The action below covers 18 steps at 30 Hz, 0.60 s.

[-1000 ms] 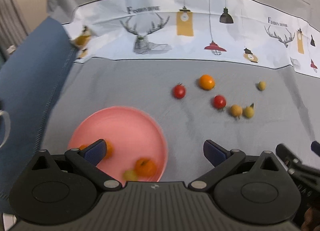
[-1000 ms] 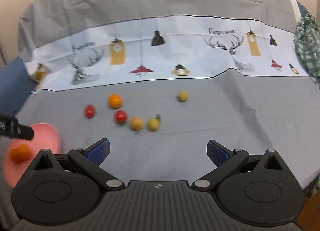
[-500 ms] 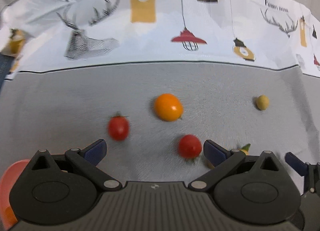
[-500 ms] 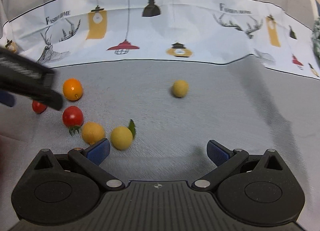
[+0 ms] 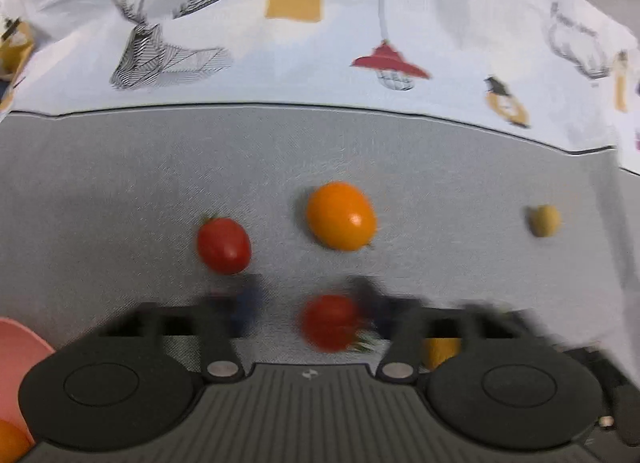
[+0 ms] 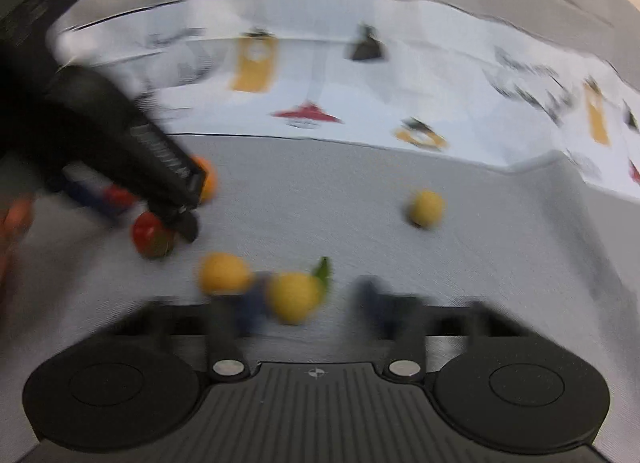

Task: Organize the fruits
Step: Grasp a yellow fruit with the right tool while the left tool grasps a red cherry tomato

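Note:
In the left wrist view my left gripper is blurred, its fingers partly closed around a red tomato on the grey cloth; a gap shows on the left side. Beyond lie another red tomato, an orange fruit and a small yellow-green fruit. In the right wrist view my right gripper is blurred, its fingers either side of a yellow fruit with a leaf. A yellow-orange fruit lies just left. The left gripper shows at the left over a red tomato.
The pink plate's rim shows at the lower left with an orange fruit on it. A lone yellow fruit lies to the right. A white printed cloth covers the far side of the table.
Both grippers moved forward and down to the fruits. Both pairs of fingers have narrowed, the left around a red tomato, the right around the leafed yellow fruit.

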{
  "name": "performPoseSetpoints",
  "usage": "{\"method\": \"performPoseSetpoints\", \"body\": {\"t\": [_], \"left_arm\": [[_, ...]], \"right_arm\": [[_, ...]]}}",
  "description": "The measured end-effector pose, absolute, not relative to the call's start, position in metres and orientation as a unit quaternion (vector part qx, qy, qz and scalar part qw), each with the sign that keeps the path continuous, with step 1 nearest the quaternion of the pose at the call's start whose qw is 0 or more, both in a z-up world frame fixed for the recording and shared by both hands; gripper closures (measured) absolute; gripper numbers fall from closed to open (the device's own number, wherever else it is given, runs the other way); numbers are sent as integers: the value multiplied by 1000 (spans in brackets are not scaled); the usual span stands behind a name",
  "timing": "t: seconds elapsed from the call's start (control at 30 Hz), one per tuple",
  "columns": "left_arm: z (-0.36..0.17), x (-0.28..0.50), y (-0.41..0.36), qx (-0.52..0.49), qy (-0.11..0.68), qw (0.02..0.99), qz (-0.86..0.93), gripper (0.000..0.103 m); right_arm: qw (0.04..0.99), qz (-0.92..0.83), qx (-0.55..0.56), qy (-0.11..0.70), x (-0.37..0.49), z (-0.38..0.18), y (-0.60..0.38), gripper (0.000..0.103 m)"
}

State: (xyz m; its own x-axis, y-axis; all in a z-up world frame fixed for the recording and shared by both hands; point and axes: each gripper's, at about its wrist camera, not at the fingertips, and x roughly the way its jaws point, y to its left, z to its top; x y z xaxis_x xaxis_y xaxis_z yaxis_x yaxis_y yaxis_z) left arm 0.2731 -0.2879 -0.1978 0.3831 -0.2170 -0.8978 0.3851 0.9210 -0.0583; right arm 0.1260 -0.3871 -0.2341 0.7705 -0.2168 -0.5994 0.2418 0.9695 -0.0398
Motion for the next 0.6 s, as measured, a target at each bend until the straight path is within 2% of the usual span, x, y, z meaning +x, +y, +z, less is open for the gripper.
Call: {"method": "performPoseSetpoints", "body": {"t": [0.07, 0.1, 0.13, 0.5, 0.57, 0.6], "left_arm": [[-192, 272, -282, 69, 534, 822, -188, 75], [-188, 269, -278, 66, 530, 824, -192, 90], [-184, 266, -275, 68, 526, 825, -196, 100], [-149, 224, -224, 43, 514, 833, -200, 100], [-151, 228, -220, 28, 524, 827, -204, 94], [-154, 231, -220, 22, 530, 823, -204, 82]], "right_arm": [[941, -120, -6, 316, 125, -232, -378, 77], [941, -120, -3, 316, 124, -230, -379, 77], [941, -127, 4, 314, 123, -226, -381, 77], [940, -148, 39, 304, 76, -178, -372, 77], [940, -150, 37, 305, 67, -176, -366, 77], [939, -152, 41, 306, 65, -176, -365, 77]]}}
